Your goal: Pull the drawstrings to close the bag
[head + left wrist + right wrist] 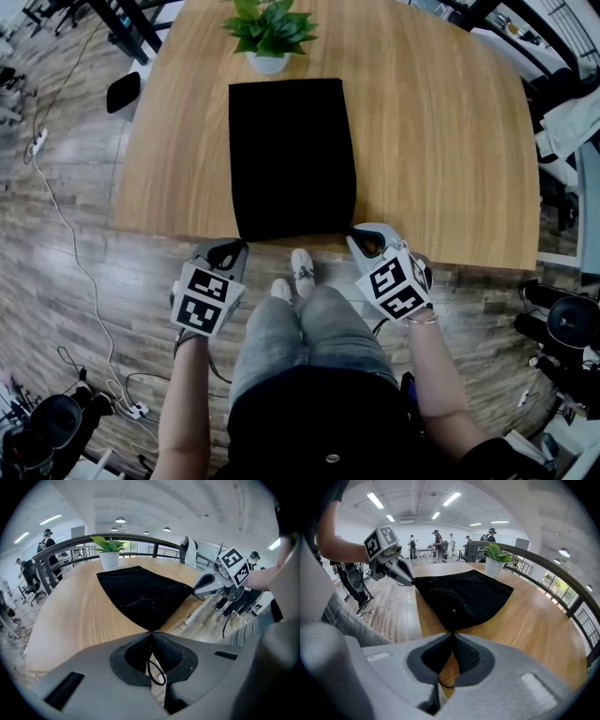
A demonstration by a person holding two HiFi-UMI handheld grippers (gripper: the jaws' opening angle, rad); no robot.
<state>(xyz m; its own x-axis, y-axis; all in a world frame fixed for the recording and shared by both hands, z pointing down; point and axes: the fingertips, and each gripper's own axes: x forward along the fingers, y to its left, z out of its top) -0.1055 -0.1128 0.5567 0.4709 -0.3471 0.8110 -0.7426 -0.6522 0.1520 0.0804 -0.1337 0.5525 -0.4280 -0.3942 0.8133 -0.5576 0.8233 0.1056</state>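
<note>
The left claw [151,633] and right claw [451,633] each pinch a thin black drawstring [148,670] at the flat black fabric bag [291,155]'s near corners. Its mouth looks ungathered, so the pulling remains.

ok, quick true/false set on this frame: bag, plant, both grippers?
1. The black bag lies flat on the wooden table. True.
2. The potted plant stands on the bag. False: it stands on the table, beyond the bag's far edge.
3. The left gripper is shut on a drawstring. True.
4. The right gripper hangs open, clear of the bag. False: it is shut on the other drawstring at the bag's near corner.
</note>
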